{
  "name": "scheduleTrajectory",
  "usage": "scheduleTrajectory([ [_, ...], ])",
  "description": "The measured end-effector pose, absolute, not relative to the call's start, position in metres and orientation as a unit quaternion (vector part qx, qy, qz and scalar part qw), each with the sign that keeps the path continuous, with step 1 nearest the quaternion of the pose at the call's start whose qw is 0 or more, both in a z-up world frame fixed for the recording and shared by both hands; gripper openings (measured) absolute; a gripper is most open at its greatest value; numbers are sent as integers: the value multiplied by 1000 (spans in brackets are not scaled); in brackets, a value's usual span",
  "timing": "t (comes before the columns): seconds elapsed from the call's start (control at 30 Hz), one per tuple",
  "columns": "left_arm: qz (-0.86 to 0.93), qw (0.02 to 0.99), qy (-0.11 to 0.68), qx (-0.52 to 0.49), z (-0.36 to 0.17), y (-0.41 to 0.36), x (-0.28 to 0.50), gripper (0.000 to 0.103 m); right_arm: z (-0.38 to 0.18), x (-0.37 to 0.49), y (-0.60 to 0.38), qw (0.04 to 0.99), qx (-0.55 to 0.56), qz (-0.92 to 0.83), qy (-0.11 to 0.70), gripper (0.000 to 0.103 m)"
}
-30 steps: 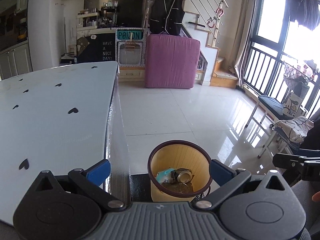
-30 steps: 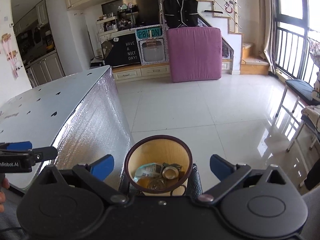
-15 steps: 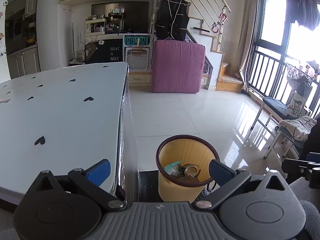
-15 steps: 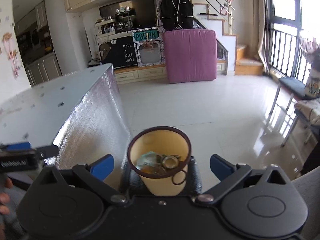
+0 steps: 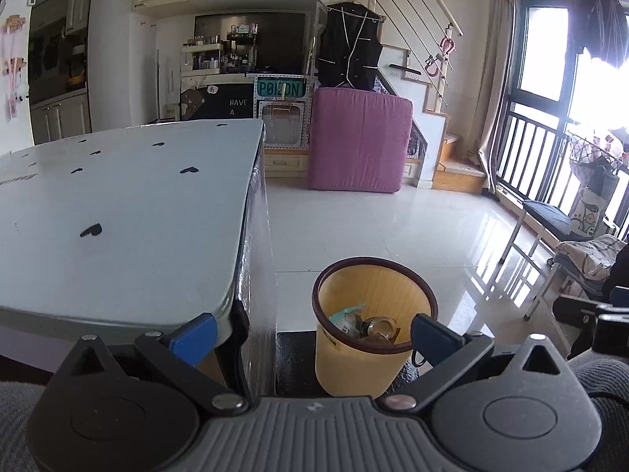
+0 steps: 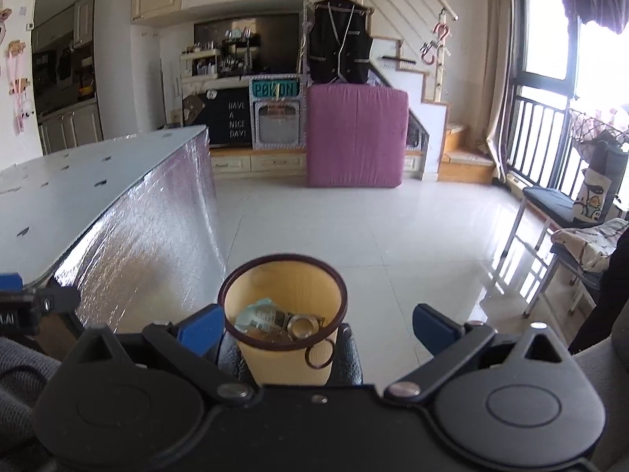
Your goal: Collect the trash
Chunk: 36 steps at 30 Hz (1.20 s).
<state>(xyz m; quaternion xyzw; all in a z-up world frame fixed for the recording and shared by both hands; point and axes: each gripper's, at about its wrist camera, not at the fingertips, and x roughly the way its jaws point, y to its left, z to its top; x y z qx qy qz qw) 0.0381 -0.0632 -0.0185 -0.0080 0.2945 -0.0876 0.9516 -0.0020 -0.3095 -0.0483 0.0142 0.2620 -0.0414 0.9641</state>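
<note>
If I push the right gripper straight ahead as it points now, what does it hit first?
Probably the yellow bin, which sits centred between the open fingers of the right gripper. Depth is unclear, so it might pass just above the rim.

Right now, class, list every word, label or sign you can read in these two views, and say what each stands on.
"HAVE A NICE DAY!" – black letter board against the far wall.
"POISON" – teal sign on the white cabinet; one letter is partly covered.
Yellow bin: side label too small to read.
Packet in the bin: print blurred.
</note>
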Motion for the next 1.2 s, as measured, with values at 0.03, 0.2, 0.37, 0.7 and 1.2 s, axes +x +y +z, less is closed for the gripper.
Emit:
scheduleTrajectory([
  [0.03, -85, 952, 295, -8, -21, -63, 37, 103, -48, -3, -310, 965, 16, -42, 259, 103],
  [0.2, -71, 952, 299, -3, -31, -63, 36, 103, -54, -2, -308, 964, 8, -54, 259, 103],
  [0.37, -67, 953, 297, -7, -32, -61, 35, 103, -57, -1, -309, 964, 14, -61, 257, 103],
  [0.7, -59, 954, 292, -16, -29, -58, 34, 103, -60, 1, -306, 964, 13, -66, 258, 103],
  [1.2, -56, 956, 288, -12, -26, -59, 31, 103, -60, 0, -308, 964, 11, -66, 256, 103],
])
